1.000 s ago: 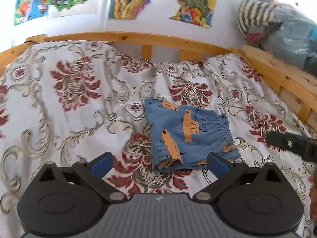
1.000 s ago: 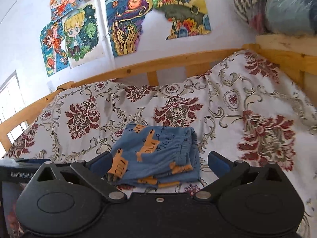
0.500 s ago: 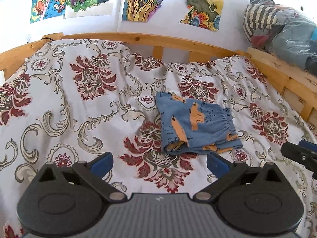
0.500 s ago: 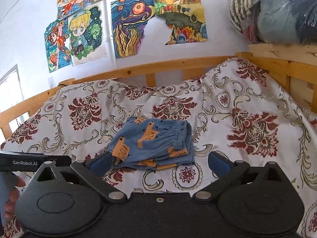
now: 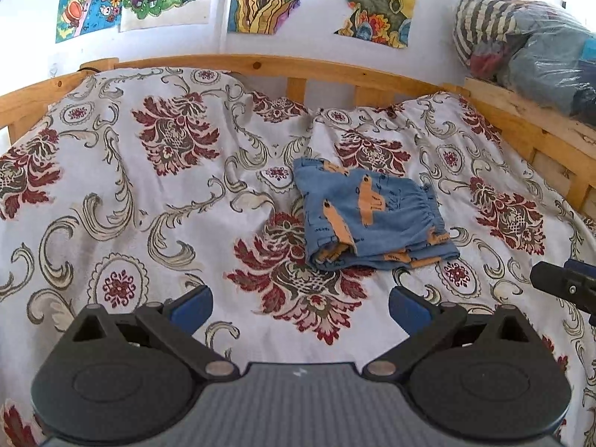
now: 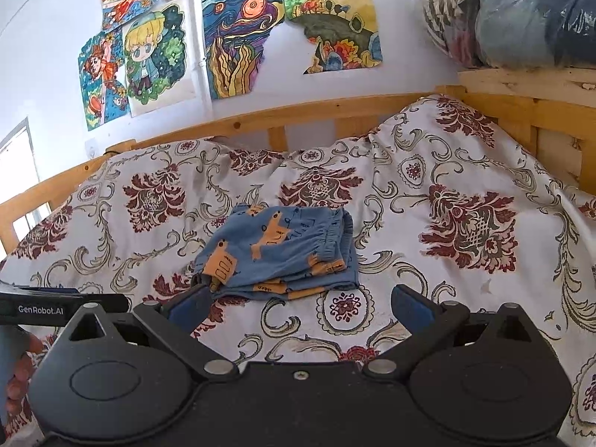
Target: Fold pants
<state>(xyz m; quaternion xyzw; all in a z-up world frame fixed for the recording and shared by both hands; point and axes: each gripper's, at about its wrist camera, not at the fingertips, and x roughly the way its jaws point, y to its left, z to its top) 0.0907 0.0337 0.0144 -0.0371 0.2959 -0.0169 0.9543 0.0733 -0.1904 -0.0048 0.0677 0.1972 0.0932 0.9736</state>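
The blue pants (image 5: 372, 216) with orange prints lie folded into a small flat bundle on the floral bedspread (image 5: 149, 186). My left gripper (image 5: 300, 307) stands open, held back from the bundle with bare bedspread between its blue pads. In the right wrist view the same pants (image 6: 279, 253) lie just beyond my right gripper (image 6: 300, 307), which is also open and holds nothing. Its left pad (image 6: 190, 303) sits close to the bundle's near left corner. The right gripper's tip (image 5: 564, 285) shows at the left view's right edge.
A wooden bed rail (image 5: 260, 65) runs along the far side, with drawings (image 6: 238, 41) on the wall above it. Bagged bedding (image 5: 521, 44) is piled on a wooden ledge at the right. A hand (image 6: 16, 376) holds the left gripper's body (image 6: 56, 303).
Both grippers have drawn back and risen from the folded pants, so the bundle looks smaller and farther. Both stayed open. The pants have not moved.
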